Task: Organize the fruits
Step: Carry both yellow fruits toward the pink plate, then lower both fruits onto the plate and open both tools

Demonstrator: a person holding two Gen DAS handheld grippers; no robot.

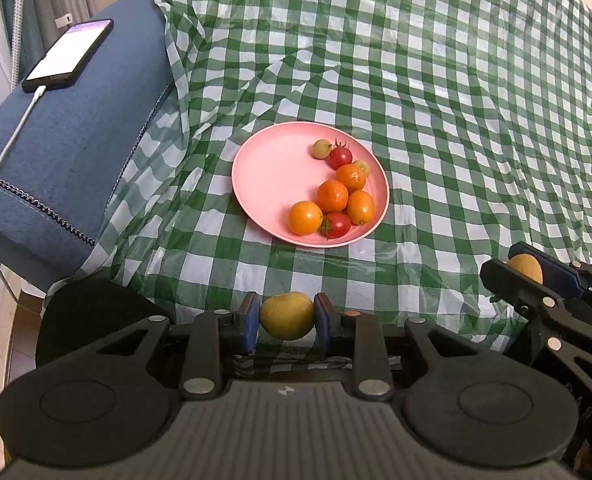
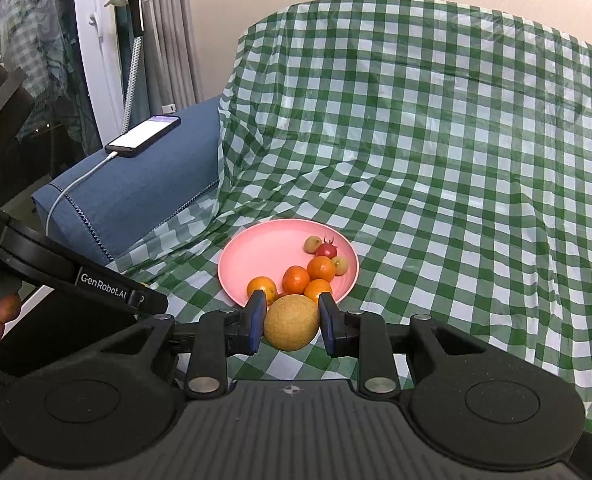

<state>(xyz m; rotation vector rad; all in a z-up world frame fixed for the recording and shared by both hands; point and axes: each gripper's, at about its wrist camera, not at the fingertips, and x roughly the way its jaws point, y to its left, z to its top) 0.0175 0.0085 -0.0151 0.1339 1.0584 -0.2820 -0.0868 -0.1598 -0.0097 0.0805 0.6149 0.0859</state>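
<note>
Fruit lay gathered on a pink plate (image 1: 264,176) that sat on a green-and-white checked cloth (image 1: 436,92). On the plate's right half were four small oranges (image 1: 305,217), two red cherry tomatoes (image 1: 340,156) and two pale greenish fruits (image 1: 321,148), most of them touching in a cluster. The left gripper (image 1: 287,317) was clamped on a smooth yellow-green fruit (image 1: 287,315), its blue pads pressing both sides, held near the plate's closest edge. The right gripper (image 2: 292,322) was likewise closed around a rough tan round fruit (image 2: 292,322), held just in front of the plate's near rim in its own view. From the left wrist camera the right gripper showed at the far right, apart from the plate. A blue cushion (image 1: 68,152) lay left of the cloth, bearing a phone (image 1: 69,55) with a white cable (image 1: 4,152) plugged in.
</note>
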